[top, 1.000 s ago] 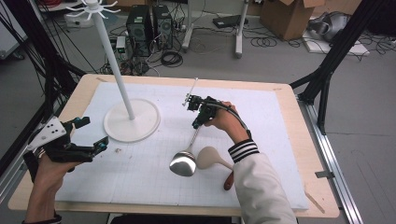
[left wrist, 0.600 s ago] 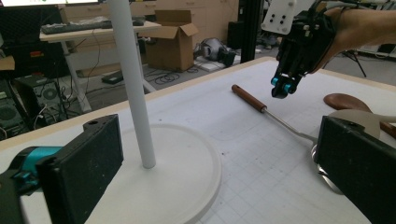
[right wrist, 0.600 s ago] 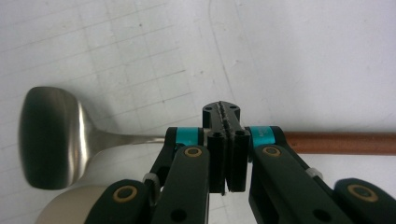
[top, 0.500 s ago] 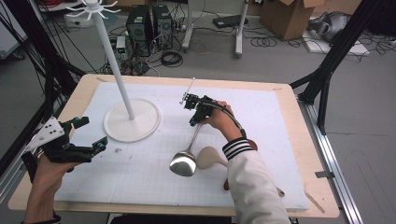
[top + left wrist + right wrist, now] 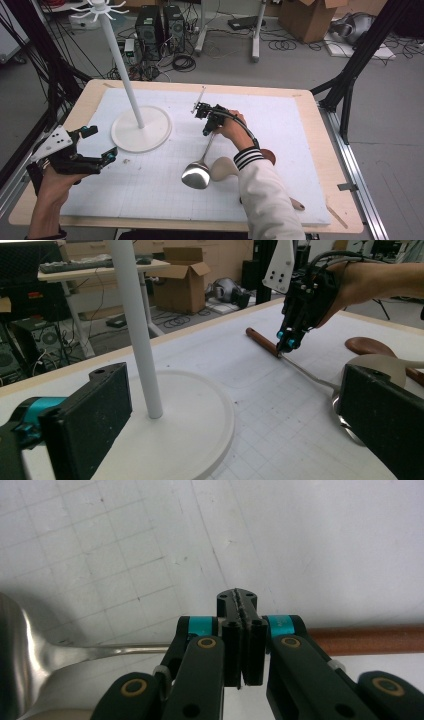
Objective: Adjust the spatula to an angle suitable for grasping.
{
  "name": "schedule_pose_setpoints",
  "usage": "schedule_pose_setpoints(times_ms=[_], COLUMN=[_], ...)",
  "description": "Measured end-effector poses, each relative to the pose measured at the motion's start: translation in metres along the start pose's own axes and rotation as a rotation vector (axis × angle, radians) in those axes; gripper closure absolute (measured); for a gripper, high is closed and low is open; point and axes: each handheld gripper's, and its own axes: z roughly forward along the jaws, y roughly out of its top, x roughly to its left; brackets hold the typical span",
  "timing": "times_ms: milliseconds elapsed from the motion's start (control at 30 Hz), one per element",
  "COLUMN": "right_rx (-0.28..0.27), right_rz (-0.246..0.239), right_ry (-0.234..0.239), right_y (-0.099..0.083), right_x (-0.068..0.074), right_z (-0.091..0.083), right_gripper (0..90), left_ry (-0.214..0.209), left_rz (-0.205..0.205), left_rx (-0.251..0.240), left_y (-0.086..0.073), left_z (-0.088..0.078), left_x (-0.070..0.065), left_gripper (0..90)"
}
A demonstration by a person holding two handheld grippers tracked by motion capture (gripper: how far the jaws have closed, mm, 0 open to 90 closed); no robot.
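I see the ladle (image 5: 200, 167) lying flat at the counter's (image 5: 310, 125) centre, bowl toward 6 o'clock, wooden handle toward 12. My right gripper (image 5: 207, 131) stands over the handle junction, its fingers pressed fully together with nothing between them. My left gripper (image 5: 100, 145) hovers at 8 o'clock, fingers wide and empty, pointing toward the stand (image 5: 141, 131) at 10 o'clock.

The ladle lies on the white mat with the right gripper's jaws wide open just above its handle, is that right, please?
Not quite: the right gripper's jaws are shut, pads together, as the right gripper view shows. The ladle does lie on the white mat, the gripper at its handle.
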Motion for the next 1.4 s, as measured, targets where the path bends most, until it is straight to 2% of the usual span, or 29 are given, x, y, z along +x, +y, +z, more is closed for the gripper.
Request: schedule_pose_setpoints(times_ms=[167,367,467,633,933,1267,1400], right_rx=[0.013,0.041,0.05,0.078,0.076,0.119,0.124], right_rz=[0.003,0.029,0.015,0.022,0.021,0.021,0.037], right_ry=[-0.008,-0.014,-0.014,-0.006,-0.013,-0.029,-0.03], right_y=[0.001,0.0,0.0,-0.004,-0.005,-0.011,-0.014], right_x=[-0.002,-0.004,-0.005,-0.005,-0.006,-0.01,-0.01], right_z=[0.006,0.012,0.016,0.021,0.02,0.018,0.015], right_gripper=[89.6,89.5,89.5,89.5,89.5,89.6,89.5], left_ry=[0.0,-0.005,-0.004,-0.002,-0.006,-0.003,-0.004], left_rz=[0.002,0.002,0.003,0.002,0.005,0.004,0.005], left_rx=[0.002,0.004,0.003,0.003,0.002,0.003,0.002], left_y=[0.0,-0.001,0.0,0.0,0.0,0.0,0.0], left_z=[0.0,0.001,0.001,0.0,0.0,-0.001,-0.001], left_x=[0.0,0.0,0.0,0.0,0.0,0.0,0.0], left_gripper=[1.7,1.7,1.7,1.7,1.7,1.7,1.7])
